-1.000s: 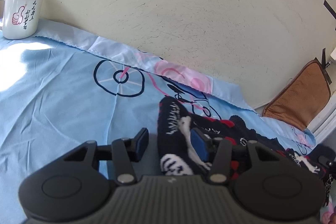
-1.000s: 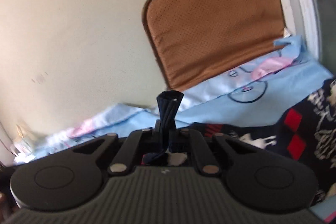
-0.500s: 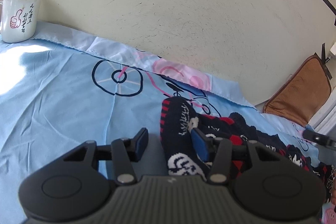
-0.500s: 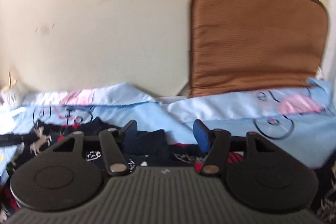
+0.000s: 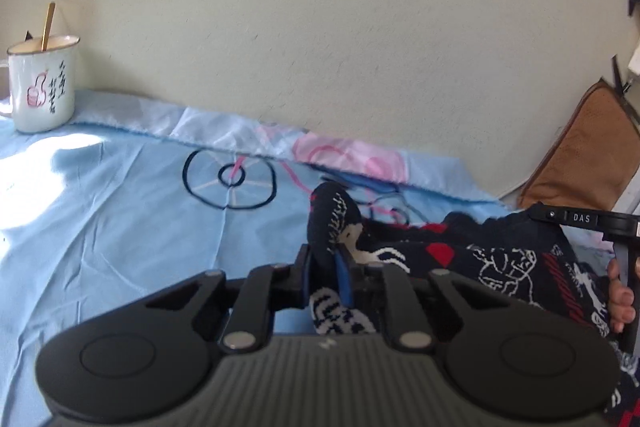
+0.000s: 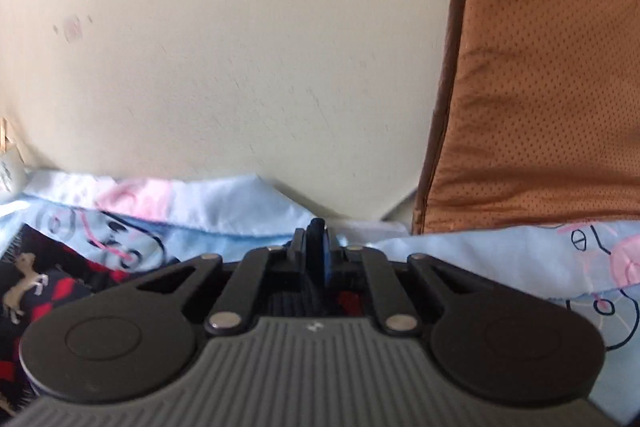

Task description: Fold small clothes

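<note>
Two tools, both clamped on the same garment. Left tool (image 5: 325, 269): jaws have just closed, pads pinch a raised fold of the dark knit sweater (image 5: 472, 267), which bulges up between and above the fingers. Right tool (image 6: 317, 259): jaws have just closed too, nearly together, with a thin dark edge of knit between the pads. Its body shows at the right edge of the left view, a person's hand (image 5: 621, 301) around the handle.

Sweater: navy knit, white animal figures, red diamonds, white stitch marks along the hem. It lies crumpled across the light blue sheet (image 5: 120, 227) between the two tools, near the wall.

Sheet has black ring and pink prints. White enamel mug (image 5: 42, 85) with a stick in it sits far left. Brown cushion (image 6: 540, 87) leans on the wall at right.
</note>
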Tool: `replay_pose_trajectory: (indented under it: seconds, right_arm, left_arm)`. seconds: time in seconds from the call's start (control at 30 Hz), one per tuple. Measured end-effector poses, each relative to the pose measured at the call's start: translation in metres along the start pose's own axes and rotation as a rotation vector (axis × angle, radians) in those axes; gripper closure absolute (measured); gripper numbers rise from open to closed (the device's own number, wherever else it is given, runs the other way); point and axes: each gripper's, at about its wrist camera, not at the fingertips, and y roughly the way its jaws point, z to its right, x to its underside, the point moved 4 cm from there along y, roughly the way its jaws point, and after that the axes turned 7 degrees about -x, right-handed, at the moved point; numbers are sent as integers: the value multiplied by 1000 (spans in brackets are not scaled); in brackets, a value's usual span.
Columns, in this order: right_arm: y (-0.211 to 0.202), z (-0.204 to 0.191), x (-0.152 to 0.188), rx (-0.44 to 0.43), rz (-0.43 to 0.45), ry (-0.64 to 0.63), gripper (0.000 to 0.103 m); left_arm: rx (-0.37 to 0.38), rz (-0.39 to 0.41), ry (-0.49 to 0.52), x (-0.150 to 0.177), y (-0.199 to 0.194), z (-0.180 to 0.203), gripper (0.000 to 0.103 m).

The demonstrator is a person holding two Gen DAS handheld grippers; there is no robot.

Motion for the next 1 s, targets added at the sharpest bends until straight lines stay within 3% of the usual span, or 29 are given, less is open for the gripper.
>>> replay_pose_trajectory:
  seconds: [0.03, 0.07, 0.13, 0.17, 0.27, 0.33, 0.47, 0.57, 0.67, 0.8, 0.93, 1.0]
  right_arm:
    - [8, 1, 6, 3, -52, 1, 90]
    - [1, 2, 7, 11, -10, 10, 82]
    - [-20, 7, 4, 0, 13, 79, 57]
    - [-38, 11, 5, -20, 54, 113, 56]
    - [-99, 34, 22, -59, 138, 222, 56]
    - [-148, 60, 50, -52, 205, 299, 56]
    - [-230, 130, 118, 111, 344, 529, 56]
    - [-272, 179, 162, 256, 375, 690, 63]
    - [-283, 206, 177, 309, 373, 737, 66]
    - [-271, 230, 174, 290, 358, 756, 65]
    - [-241, 251, 169, 285, 300, 756, 51]
    - [-224, 260, 170, 275, 276, 772, 51]
  left_arm:
    - [1, -24, -16, 1, 4, -3, 90]
    - [6, -18, -25, 0, 2, -5, 89]
    - [-12, -19, -16, 0, 2, -4, 83]
    - [-13, -16, -9, 1, 1, -4, 83]
    - [-18, -3, -10, -1, -3, -4, 61]
    - [-17, 18, -36, -4, -8, -9, 57]
    - [9, 114, -122, -16, -29, -21, 57]
    - [31, 196, -148, -23, -45, -24, 57]
    - [66, 196, -101, -24, -48, -10, 57]
    - [147, 149, 5, -11, -62, 30, 57]
    - [253, 113, 117, 22, -90, 75, 51]
    - [296, 87, 137, 40, -95, 90, 49]
